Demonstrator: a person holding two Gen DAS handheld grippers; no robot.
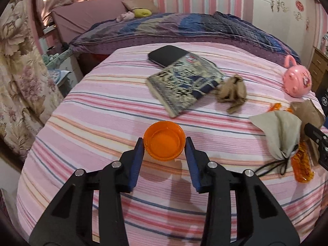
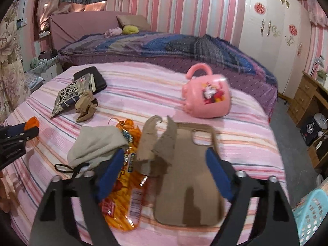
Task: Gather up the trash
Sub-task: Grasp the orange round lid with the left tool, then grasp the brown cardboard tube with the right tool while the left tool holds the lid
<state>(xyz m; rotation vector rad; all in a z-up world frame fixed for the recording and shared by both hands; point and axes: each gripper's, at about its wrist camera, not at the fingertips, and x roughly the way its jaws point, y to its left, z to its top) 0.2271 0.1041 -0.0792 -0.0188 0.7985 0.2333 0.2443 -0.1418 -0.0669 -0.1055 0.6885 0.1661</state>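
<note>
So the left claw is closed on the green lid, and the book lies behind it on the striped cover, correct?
Only the colour is wrong. The lid between the left claw pads is orange, not green, as the left wrist view shows. The book does lie behind it on the striped cover.

A patterned book (image 1: 185,83) lies near the bed's (image 1: 102,127) far edge, overlapping a black case (image 1: 166,55). A pink cup (image 2: 207,97) lies tipped towards the right edge; a phone case (image 2: 190,184) rests near the front.
</note>
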